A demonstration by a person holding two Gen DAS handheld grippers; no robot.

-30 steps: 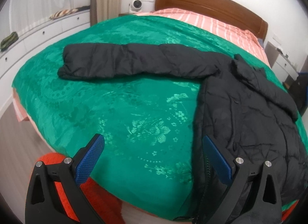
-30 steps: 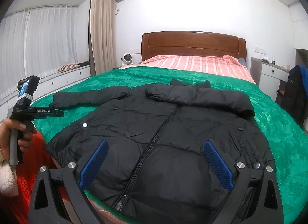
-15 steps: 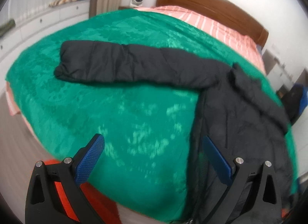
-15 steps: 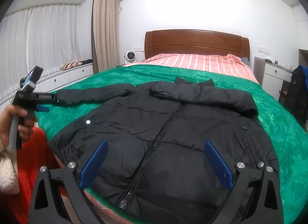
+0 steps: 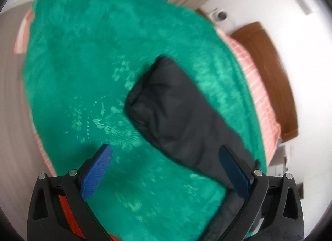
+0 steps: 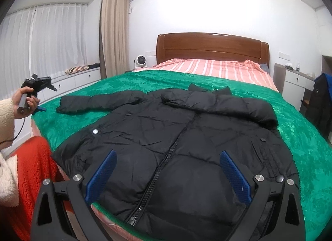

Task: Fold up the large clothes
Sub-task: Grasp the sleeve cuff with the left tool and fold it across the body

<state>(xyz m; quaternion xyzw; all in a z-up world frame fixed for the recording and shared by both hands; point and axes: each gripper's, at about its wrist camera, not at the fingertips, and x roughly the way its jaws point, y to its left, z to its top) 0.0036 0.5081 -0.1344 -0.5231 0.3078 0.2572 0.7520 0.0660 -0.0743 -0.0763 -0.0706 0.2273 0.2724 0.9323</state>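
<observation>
A black puffer jacket (image 6: 176,137) lies front up and zipped on the green bedspread (image 6: 128,83). Its left sleeve (image 6: 97,103) stretches out flat to the left; the right sleeve is folded across the chest. My right gripper (image 6: 168,174) is open and empty above the jacket's hem. My left gripper (image 5: 168,172) is open and empty, hovering just short of the outstretched sleeve's cuff (image 5: 166,100). In the right wrist view the left gripper (image 6: 39,83) is held up beside the bed's left edge, near the cuff.
A wooden headboard (image 6: 211,46) and pink striped sheet (image 6: 209,69) lie at the far end. White drawers (image 6: 76,81) run along the left wall, a nightstand (image 6: 294,83) and a hanging dark coat (image 6: 319,104) stand at right. A small fan (image 6: 140,60) sits beside the headboard.
My left gripper has swung left and forward along the bed edge toward the sleeve's cuff; its view is blurred and rotated. The right gripper has edged slightly closer to the jacket.
</observation>
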